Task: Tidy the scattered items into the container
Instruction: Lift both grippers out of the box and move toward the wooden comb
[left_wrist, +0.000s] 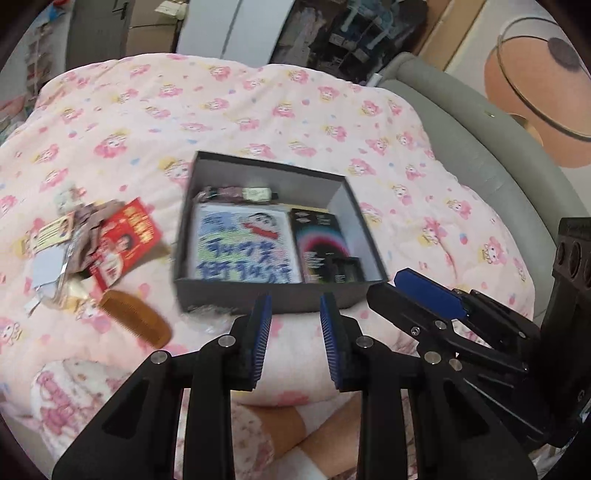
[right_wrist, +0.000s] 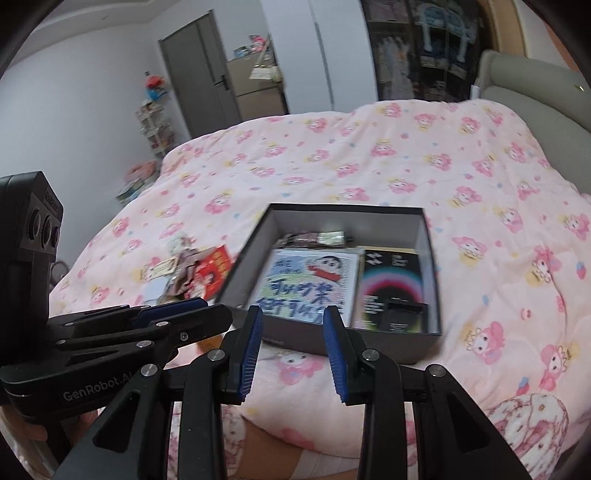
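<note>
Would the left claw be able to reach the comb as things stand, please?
Probably yes: the left claw is open and empty, and the comb lies bare on the quilt left of it, nothing between.

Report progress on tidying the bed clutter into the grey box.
Done: the grey box already holds a cartoon picture and a black packet. In hand: nothing; the left gripper and the right gripper are open and empty. Left: the amber comb, red booklet and papers.

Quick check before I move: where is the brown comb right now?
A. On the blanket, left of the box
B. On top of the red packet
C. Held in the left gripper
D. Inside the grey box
A: the comb lies on the pink blanket, outside the box to its left, and both grippers are empty.
</note>
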